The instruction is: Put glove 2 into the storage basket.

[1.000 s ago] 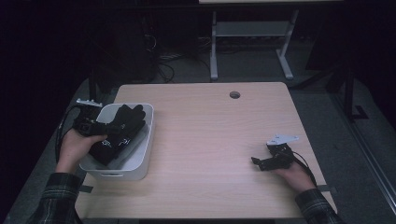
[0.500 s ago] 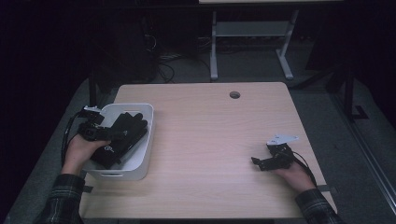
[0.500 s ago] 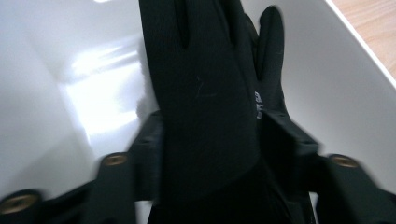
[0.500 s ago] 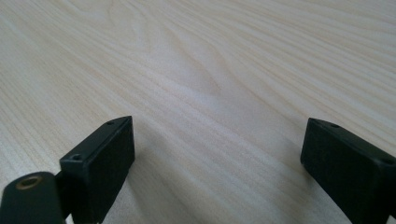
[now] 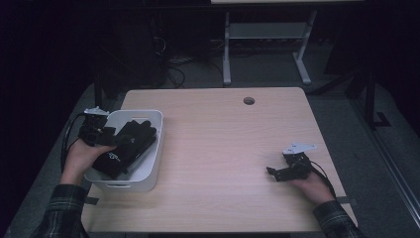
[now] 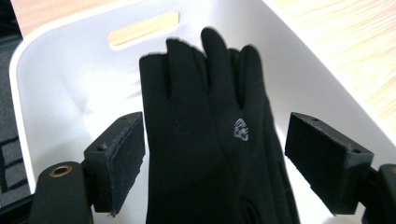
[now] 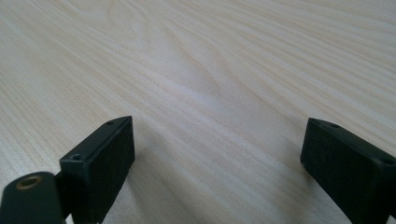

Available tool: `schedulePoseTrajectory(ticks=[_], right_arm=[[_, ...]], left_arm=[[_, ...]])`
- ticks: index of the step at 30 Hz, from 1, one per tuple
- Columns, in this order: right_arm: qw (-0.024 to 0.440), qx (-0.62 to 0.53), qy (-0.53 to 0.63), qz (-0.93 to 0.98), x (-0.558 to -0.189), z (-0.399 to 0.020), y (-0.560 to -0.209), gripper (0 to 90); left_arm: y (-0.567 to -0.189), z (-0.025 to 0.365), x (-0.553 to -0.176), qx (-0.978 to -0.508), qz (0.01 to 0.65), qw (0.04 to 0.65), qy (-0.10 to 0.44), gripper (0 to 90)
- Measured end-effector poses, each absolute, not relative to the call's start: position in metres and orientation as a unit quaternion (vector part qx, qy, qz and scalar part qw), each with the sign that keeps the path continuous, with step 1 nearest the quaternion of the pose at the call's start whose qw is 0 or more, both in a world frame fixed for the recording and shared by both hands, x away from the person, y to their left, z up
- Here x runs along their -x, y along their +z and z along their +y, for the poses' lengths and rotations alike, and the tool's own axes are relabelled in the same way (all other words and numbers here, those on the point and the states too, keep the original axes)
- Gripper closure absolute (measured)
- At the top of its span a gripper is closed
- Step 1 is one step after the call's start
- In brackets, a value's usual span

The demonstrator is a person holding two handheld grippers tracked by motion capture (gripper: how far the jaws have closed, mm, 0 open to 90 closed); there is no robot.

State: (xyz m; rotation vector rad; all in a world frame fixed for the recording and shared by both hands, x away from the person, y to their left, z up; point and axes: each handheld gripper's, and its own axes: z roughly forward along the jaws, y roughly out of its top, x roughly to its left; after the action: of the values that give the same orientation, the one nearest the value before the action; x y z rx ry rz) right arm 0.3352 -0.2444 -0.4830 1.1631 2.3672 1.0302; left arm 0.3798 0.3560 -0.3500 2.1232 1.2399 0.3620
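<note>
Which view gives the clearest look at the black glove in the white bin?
The left gripper view: the black glove fills the frame between the open jaws, fingers and small white logo sharp. The high view shows the glove as a small dark shape in the white bin.

The high view is dim, its surroundings nearly black (only the table catches light). Both gripper views are bright; the glove is blurred at its fingertips.

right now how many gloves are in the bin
1 for sure: a black glove lying in the white bin, between the open left gripper pads. The dark pile in the high view may hide more.
</note>
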Motion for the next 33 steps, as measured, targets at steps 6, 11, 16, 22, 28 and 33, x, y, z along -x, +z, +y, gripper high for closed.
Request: schedulePoseTrajectory(ticks=[6, 11, 16, 22, 28, 33], right_arm=[[0.155, -0.406, 0.359, 0.826, -0.335, -0.244, -0.483, 9.6], [0.155, -0.406, 0.36, 0.826, -0.335, -0.245, -0.483, 9.6], [0.155, -0.406, 0.359, 0.826, -0.335, -0.244, -0.483, 9.6], [0.155, -0.406, 0.359, 0.826, -0.335, -0.244, -0.483, 9.6], [0.155, -0.407, 0.359, 0.826, -0.335, -0.244, -0.483, 9.7], [0.155, -0.407, 0.359, 0.826, -0.335, -0.244, -0.483, 9.6]], left_arm=[[-0.34, 0.35, -0.378, -0.806, 0.465, 0.334, 0.15, 16.8], [-0.332, 0.342, -0.379, -0.806, 0.456, 0.345, 0.154, 16.8], [-0.329, 0.327, -0.379, -0.811, 0.439, 0.354, 0.154, 16.8], [-0.327, 0.31, -0.377, -0.817, 0.421, 0.365, 0.152, 16.8], [-0.329, 0.291, -0.373, -0.819, 0.403, 0.382, 0.144, 16.8], [-0.33, 0.276, -0.368, -0.821, 0.388, 0.396, 0.14, 16.8]])
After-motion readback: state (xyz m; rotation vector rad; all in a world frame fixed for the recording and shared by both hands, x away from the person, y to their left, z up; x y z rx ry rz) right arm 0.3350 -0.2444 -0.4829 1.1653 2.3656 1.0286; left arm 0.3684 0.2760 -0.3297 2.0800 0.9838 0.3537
